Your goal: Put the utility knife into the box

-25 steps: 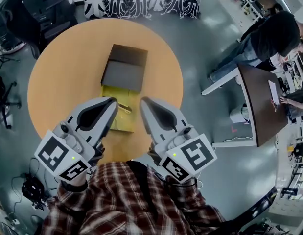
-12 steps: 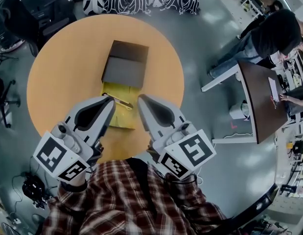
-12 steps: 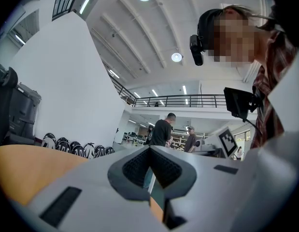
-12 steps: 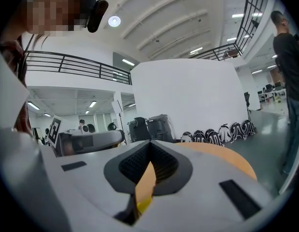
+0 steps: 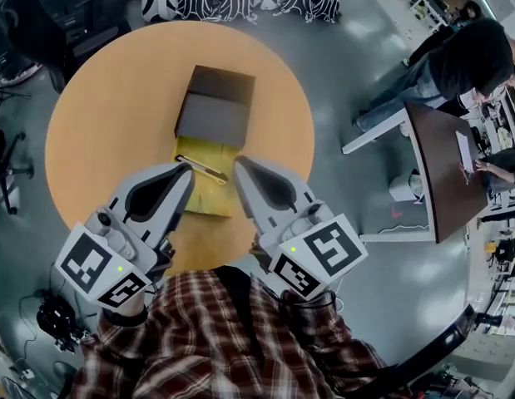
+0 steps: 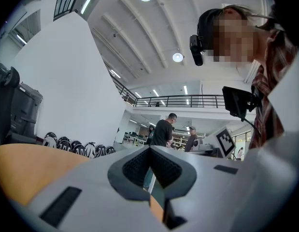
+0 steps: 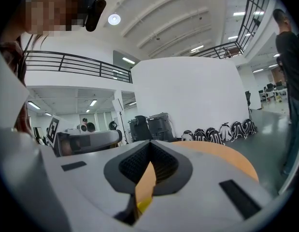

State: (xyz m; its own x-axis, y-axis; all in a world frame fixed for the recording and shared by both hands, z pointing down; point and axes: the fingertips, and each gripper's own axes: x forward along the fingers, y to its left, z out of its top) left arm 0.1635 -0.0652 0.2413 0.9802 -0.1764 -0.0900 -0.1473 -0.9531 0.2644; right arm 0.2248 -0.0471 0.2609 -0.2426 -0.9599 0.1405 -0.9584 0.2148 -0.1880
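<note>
Box (image 5: 209, 123) on round orange table (image 5: 99, 123)

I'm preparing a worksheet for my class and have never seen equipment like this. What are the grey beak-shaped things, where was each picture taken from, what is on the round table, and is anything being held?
A person holds a hand-operated tool in each hand: the left gripper and the right gripper. The marker cubes are part of them. The top-down picture comes from a camera on the person's head. The other two come from cameras riding on each gripper, looking along its jaws. On the round orange table sits a dark box. Against it lies a yellow surface with the utility knife on it. Both grippers are shut and hold nothing.
</note>
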